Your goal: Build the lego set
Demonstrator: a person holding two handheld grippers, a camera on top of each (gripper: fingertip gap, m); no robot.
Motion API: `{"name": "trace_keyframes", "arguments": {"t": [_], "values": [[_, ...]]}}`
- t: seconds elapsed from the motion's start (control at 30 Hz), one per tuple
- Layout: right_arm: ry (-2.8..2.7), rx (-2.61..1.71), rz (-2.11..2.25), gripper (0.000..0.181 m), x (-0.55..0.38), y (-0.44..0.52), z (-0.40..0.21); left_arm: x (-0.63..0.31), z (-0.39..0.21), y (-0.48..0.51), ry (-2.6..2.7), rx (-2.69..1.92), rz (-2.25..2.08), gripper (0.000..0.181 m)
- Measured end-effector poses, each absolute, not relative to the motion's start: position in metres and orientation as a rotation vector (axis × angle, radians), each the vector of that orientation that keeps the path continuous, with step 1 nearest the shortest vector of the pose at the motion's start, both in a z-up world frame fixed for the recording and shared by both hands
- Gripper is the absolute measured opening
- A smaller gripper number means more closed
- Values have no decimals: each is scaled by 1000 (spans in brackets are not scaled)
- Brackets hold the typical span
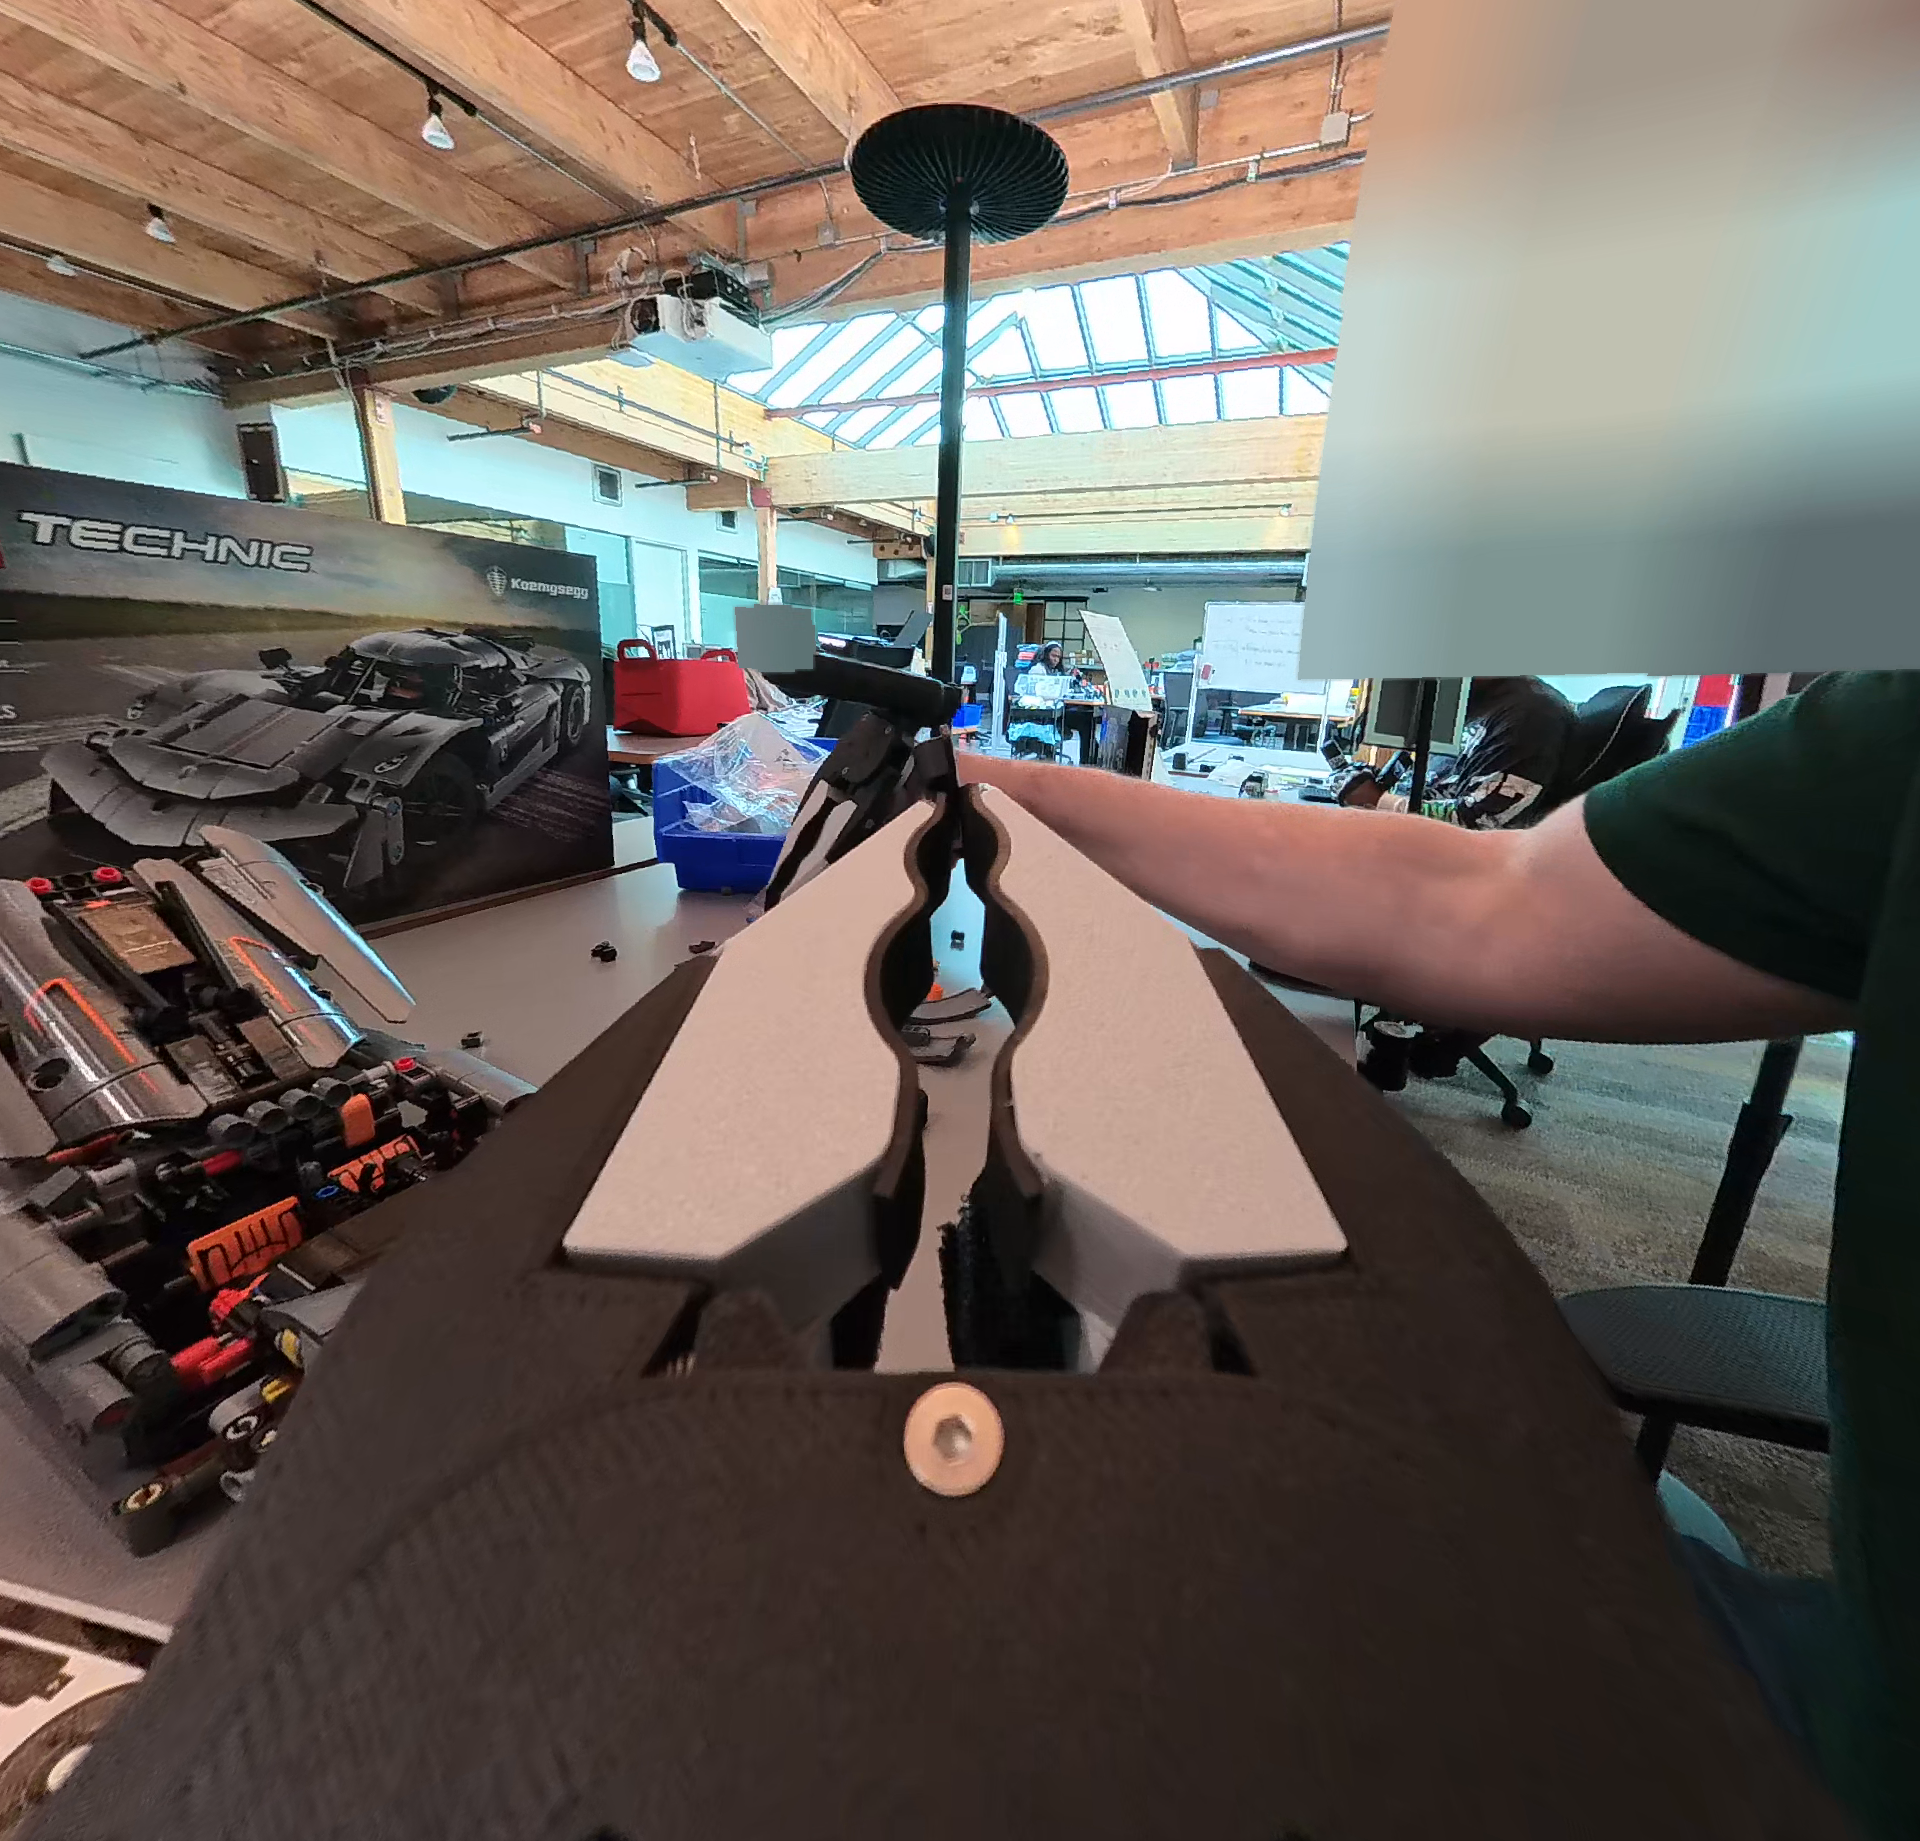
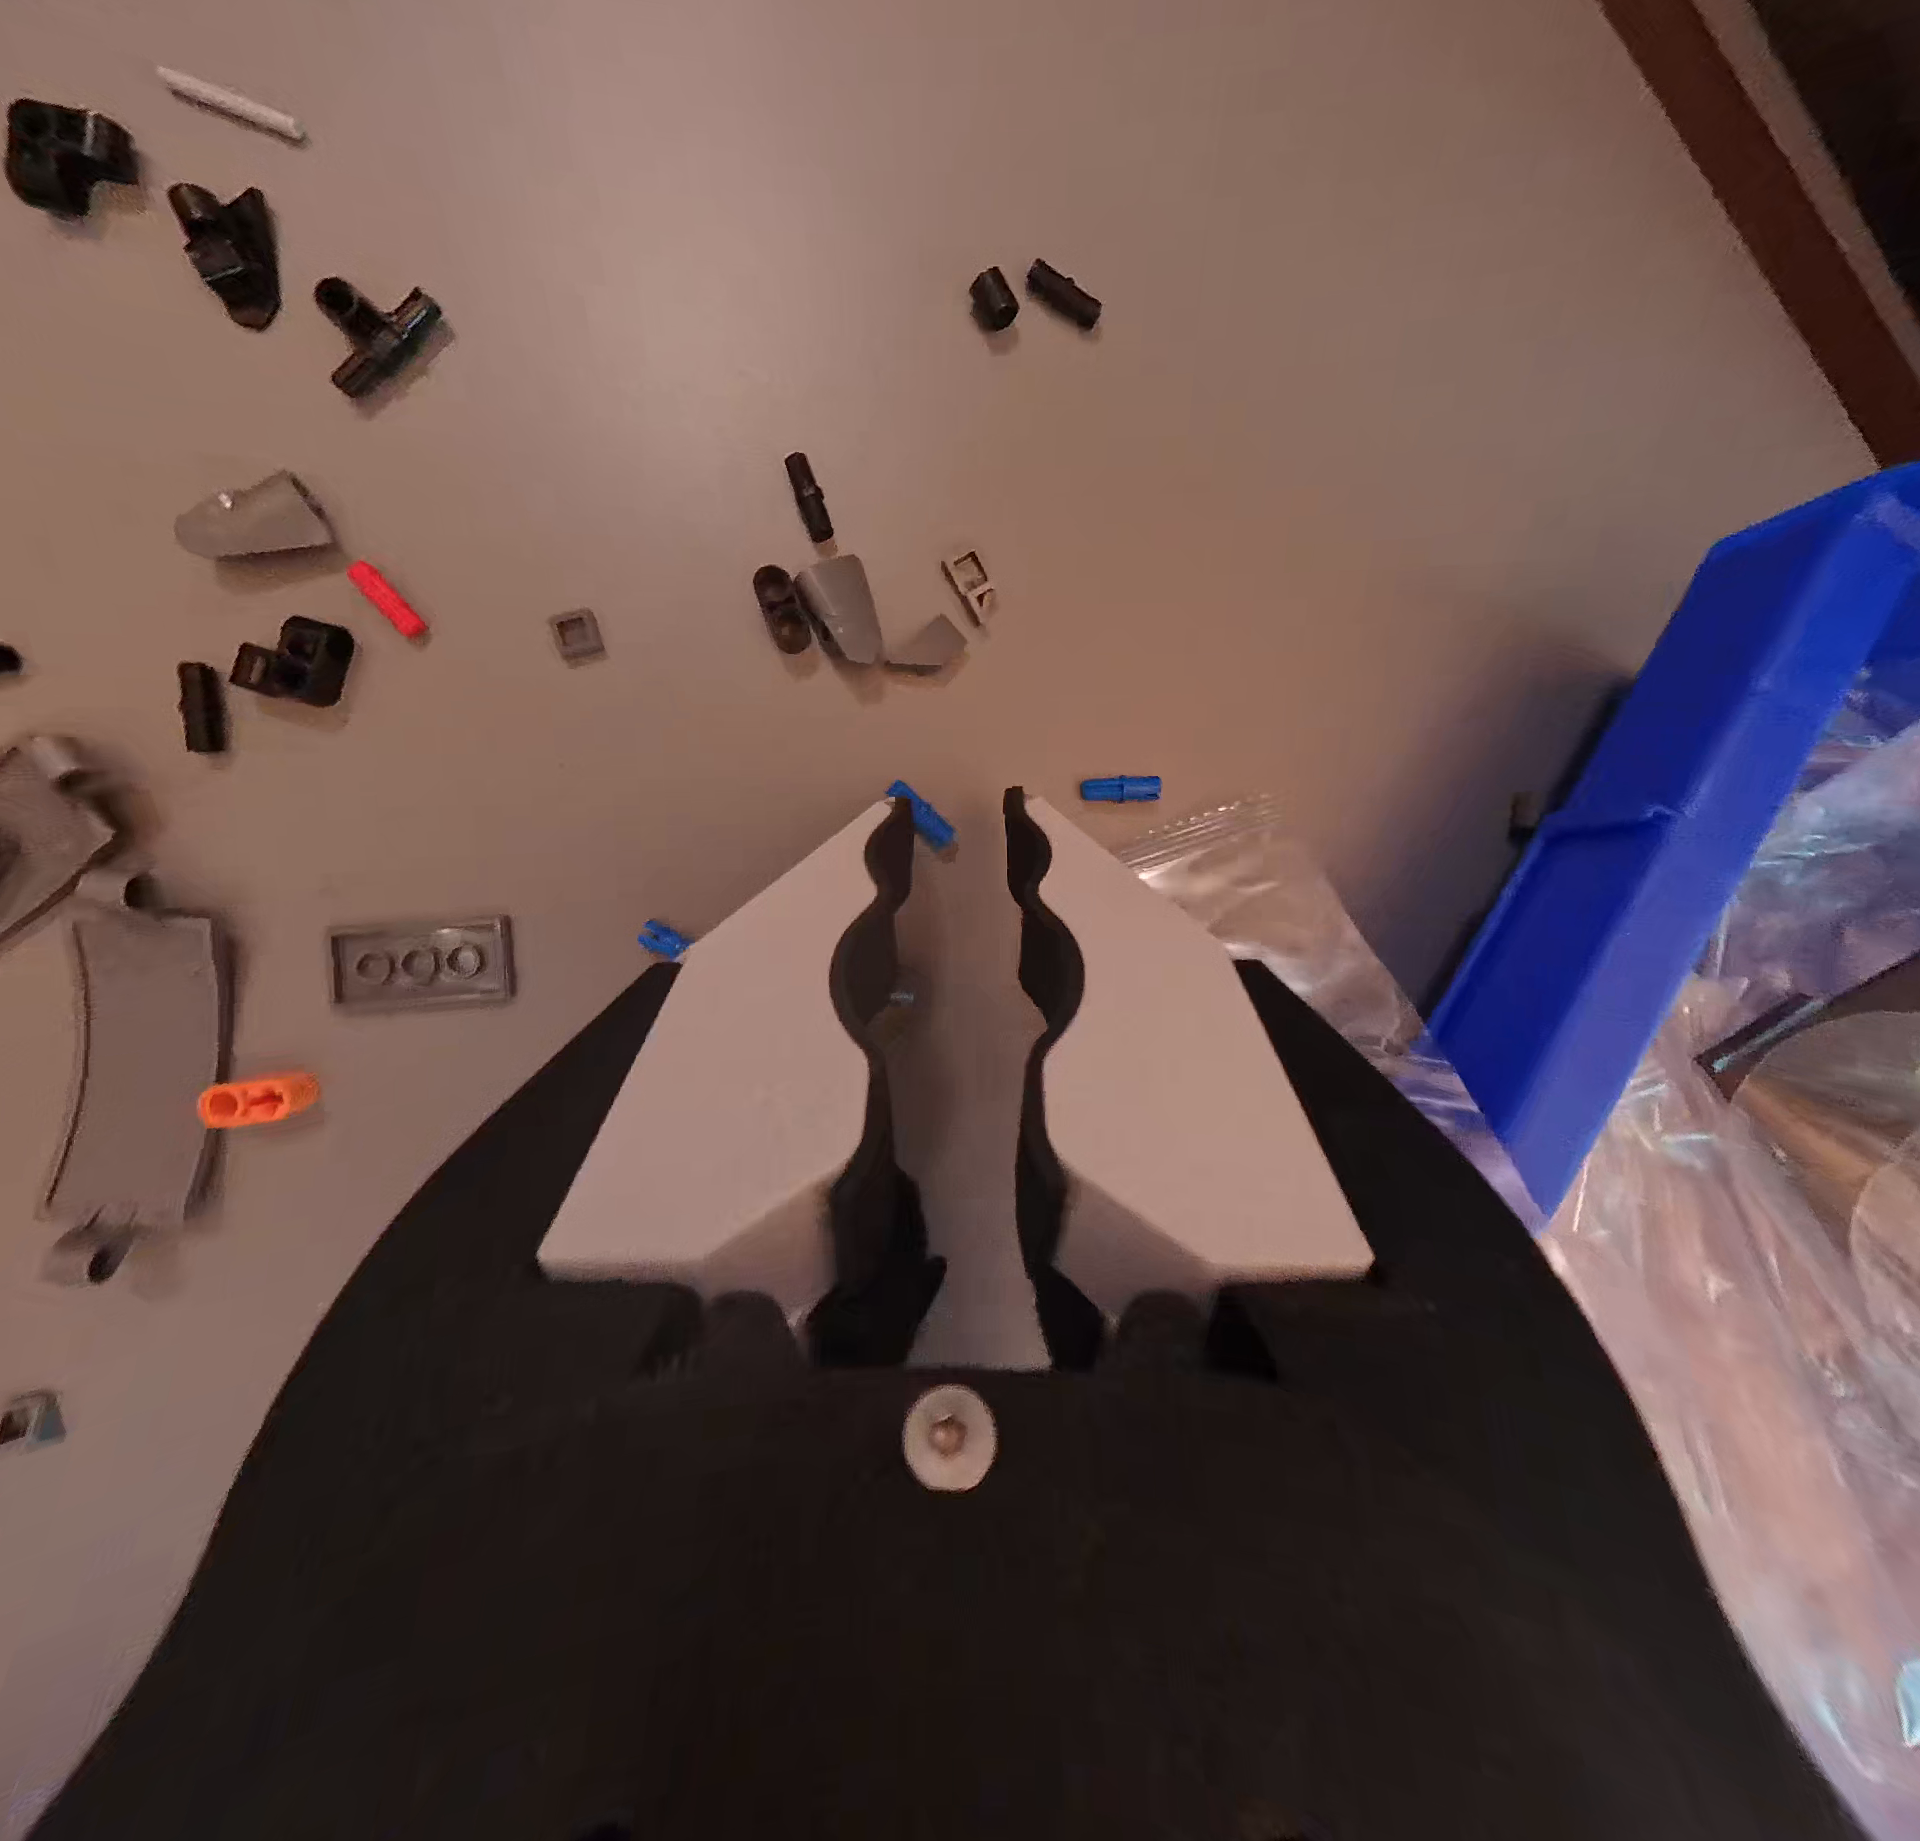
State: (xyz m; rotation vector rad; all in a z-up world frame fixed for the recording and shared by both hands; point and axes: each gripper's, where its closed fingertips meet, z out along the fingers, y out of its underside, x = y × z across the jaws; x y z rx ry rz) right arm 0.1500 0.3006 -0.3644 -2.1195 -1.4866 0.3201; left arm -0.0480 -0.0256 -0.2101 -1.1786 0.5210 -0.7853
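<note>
Right gripper (image 2: 956,804) over loose parts, fingers spread.
I see a small blue plastic pin (image 2: 923,812) touching its left fingertip; left gripper (image 1: 958,799) clenched, empty, beside the half-built grey car model (image 1: 177,1116).

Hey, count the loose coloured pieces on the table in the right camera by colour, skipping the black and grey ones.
Blue pieces: 3
Red piece: 1
Orange piece: 1
Total: 5
A tiny bit between the hand-held gripper fingers is too hidden to count.
</note>
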Motion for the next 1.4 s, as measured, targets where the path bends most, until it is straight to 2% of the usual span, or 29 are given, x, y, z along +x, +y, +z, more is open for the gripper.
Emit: {"name": "trace_keyframes", "arguments": {"t": [0.17, 0.3, 0.7, 1.1, 1.4], "values": [[-1576, -2107, 354, 17, 150, 297, -373, -47, -210, -23, 524, -1186, -785, 0], [-1585, -2109, 423, 3, 146, 292, -375, -46, -211, -20, 527, -1194, -782, 0], [-1491, -2087, 512, 3, 137, 272, -360, -48, -212, -19, 514, -1197, -787, 0], [-1652, -1430, 542, 2, 14, 124, -240, -68, -210, -27, 506, -1215, -727, 0], [-1762, -1037, 516, 2, -62, 26, -229, -94, -220, -25, 457, -1246, -721, 0]]}}
